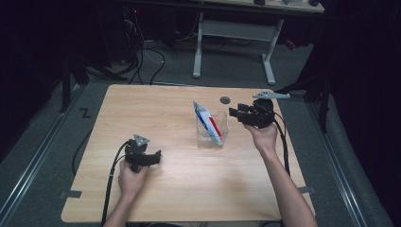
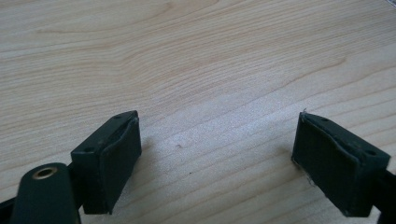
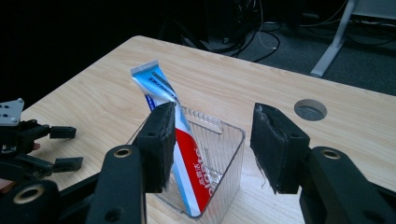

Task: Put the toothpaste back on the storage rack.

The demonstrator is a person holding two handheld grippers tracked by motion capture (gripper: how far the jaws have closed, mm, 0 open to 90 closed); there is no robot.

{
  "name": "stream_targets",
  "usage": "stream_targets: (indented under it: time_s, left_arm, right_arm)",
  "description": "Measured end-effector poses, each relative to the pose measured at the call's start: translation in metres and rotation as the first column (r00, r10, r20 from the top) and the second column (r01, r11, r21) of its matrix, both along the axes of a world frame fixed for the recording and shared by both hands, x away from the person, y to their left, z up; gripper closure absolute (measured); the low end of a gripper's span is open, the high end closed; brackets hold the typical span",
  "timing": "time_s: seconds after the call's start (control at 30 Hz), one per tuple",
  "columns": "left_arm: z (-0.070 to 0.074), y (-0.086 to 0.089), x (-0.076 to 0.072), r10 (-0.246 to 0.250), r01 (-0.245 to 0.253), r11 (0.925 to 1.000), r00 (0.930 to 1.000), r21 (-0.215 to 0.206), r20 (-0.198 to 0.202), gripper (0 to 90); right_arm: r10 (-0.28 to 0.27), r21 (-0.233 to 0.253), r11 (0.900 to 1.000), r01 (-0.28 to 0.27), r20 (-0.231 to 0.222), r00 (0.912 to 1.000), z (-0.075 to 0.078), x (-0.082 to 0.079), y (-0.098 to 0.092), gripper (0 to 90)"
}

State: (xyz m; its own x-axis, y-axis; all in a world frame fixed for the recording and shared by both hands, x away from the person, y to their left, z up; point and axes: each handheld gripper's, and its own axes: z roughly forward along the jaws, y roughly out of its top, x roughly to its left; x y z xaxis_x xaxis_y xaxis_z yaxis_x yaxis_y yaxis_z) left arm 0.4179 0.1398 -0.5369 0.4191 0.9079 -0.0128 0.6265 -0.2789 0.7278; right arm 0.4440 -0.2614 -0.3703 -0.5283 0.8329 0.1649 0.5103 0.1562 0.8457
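Observation:
A toothpaste tube (image 1: 206,120) (image 3: 180,140), white with red and blue, stands tilted in a clear plastic box (image 1: 223,124) (image 3: 227,149) near the middle of the wooden table (image 1: 165,118). My right gripper (image 1: 235,113) (image 3: 212,142) hovers open just right of the box, with nothing between its jaws. My left gripper (image 1: 158,158) (image 2: 215,163) rests low over bare wood at the front left, open and empty. The right gripper view also catches the left gripper (image 3: 63,147) at its left edge.
A round cable hole (image 1: 225,100) (image 3: 310,109) lies in the table behind the box. Beyond the table stand a white desk frame (image 1: 234,35) and cables on the floor. Bare wood stretches between the two grippers.

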Motion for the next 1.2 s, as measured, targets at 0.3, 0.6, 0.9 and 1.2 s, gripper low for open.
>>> stream_targets:
  time_s: [0.3,0.6,0.9,1.2]
  left_arm:
    - [0.000,0.000,0.000,0.000,0.000,1.0000,1.0000,0.000,0.000,15.7]
    - [0.000,0.000,0.000,0.000,0.000,1.0000,1.0000,0.000,0.000,15.7]
    - [0.000,0.000,0.000,0.000,0.000,1.0000,1.0000,0.000,0.000,15.7]
    - [0.000,0.000,0.000,0.000,0.000,1.0000,1.0000,0.000,0.000,15.7]
  right_arm:
    - [-0.015,0.011,1.000,0.015,-0.002,0.9999,-0.003,-0.009,-0.011,50.5]
    - [-0.023,-0.011,1.000,0.023,-0.002,0.9997,0.000,-0.015,-0.015,50.4]
    - [-0.007,-0.015,1.000,0.007,0.015,0.9999,0.005,-0.026,-0.014,50.4]
    - [0.002,-0.016,1.000,-0.002,0.035,0.9994,0.010,-0.039,-0.013,50.6]
